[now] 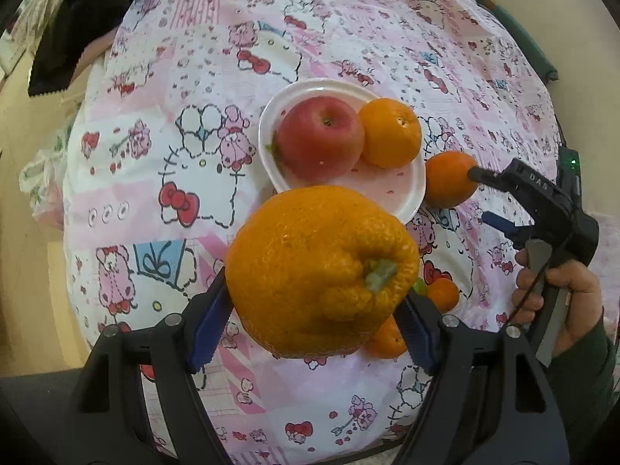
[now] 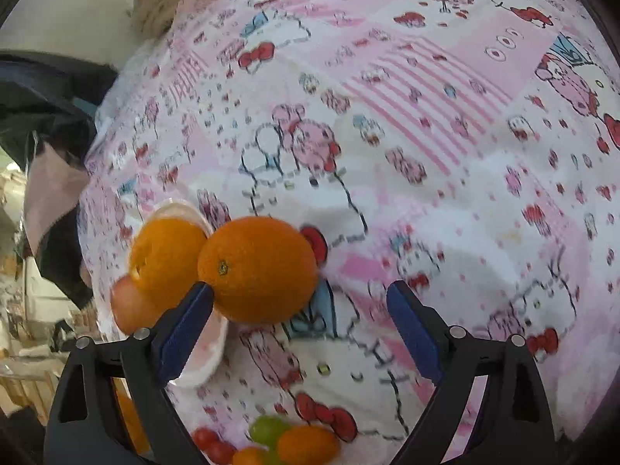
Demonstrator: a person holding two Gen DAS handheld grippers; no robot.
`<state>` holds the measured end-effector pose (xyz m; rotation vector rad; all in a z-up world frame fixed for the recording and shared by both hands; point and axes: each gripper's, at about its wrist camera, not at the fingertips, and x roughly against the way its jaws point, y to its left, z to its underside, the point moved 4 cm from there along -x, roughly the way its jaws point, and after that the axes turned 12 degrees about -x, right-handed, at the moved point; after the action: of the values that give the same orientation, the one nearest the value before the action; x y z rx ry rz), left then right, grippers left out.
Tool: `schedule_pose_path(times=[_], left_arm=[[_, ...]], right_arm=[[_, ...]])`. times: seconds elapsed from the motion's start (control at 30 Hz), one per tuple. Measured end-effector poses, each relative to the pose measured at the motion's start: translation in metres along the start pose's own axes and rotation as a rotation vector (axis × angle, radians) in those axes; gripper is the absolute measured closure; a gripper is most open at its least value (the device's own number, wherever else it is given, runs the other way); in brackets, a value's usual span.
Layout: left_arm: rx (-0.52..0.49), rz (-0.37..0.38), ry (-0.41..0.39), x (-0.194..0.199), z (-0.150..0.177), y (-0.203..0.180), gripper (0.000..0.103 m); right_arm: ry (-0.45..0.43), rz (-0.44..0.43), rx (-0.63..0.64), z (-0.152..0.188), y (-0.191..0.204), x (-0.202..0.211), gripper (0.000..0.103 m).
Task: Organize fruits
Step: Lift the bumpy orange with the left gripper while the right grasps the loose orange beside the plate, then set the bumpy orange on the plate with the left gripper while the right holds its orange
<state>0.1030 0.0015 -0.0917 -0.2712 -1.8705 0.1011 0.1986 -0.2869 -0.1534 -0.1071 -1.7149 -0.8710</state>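
My left gripper (image 1: 314,310) is shut on a big bumpy orange (image 1: 317,267) and holds it above the cloth, just in front of the white plate (image 1: 410,190). The plate holds a red apple (image 1: 319,137) and an orange (image 1: 389,131). A second orange (image 1: 447,178) lies on the cloth against the plate's right rim. My right gripper (image 2: 300,306) is open; its left finger touches that orange (image 2: 257,267), which sits left of the gap. The plate (image 2: 201,364), plate orange (image 2: 166,255) and apple (image 2: 130,306) show at the left. The right gripper (image 1: 480,193) also shows in the left wrist view.
Small fruits lie on the pink cartoon-print cloth (image 1: 162,178): little oranges (image 1: 441,294) and a green grape (image 1: 420,286) behind the big orange, also seen near the right gripper as small oranges (image 2: 306,445), a grape (image 2: 267,430) and red ones (image 2: 209,445). A dark cloth (image 1: 77,31) hangs far left.
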Motion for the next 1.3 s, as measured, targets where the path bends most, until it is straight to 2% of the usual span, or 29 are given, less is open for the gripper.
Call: schedule_pose_path(times=[0.23,0.37,0.47,0.53,0.63,0.67,0.7,0.97,1.3], left_arm=[[-0.004,-0.012,-0.014,0.001,-0.007,0.000,0.029],[0.001,-0.011,-0.010,0.000,-0.008,0.001,0.029],[0.006,-0.010,-0.006,-0.001,-0.007,0.003,0.029],[0.007,-0.014,-0.004,-0.002,-0.007,0.004,0.029],[0.017,-0.022,-0.002,-0.004,-0.008,0.007,0.029],[0.021,-0.023,-0.002,-0.005,-0.008,0.008,0.029],[0.023,-0.024,-0.002,-0.005,-0.007,0.009,0.029],[0.022,-0.039,-0.026,-0.002,-0.010,0.009,0.029],[0.015,-0.050,-0.062,0.005,-0.014,0.007,0.029]], right_arm=[[0.052,-0.062,-0.057,-0.007,0.004,-0.010,0.010],[0.037,-0.088,-0.002,-0.001,0.021,-0.006,0.010],[0.050,-0.038,0.060,0.005,0.028,-0.017,0.010],[0.099,0.005,0.050,0.008,0.023,-0.035,0.010],[0.129,0.015,0.027,0.008,0.016,-0.048,0.019],[0.128,-0.001,0.028,0.007,0.017,-0.048,0.028],[0.132,-0.020,0.034,0.006,0.020,-0.048,0.028],[0.096,-0.009,0.055,0.006,0.017,-0.034,0.031],[0.018,-0.035,0.094,0.005,0.026,0.010,0.031]])
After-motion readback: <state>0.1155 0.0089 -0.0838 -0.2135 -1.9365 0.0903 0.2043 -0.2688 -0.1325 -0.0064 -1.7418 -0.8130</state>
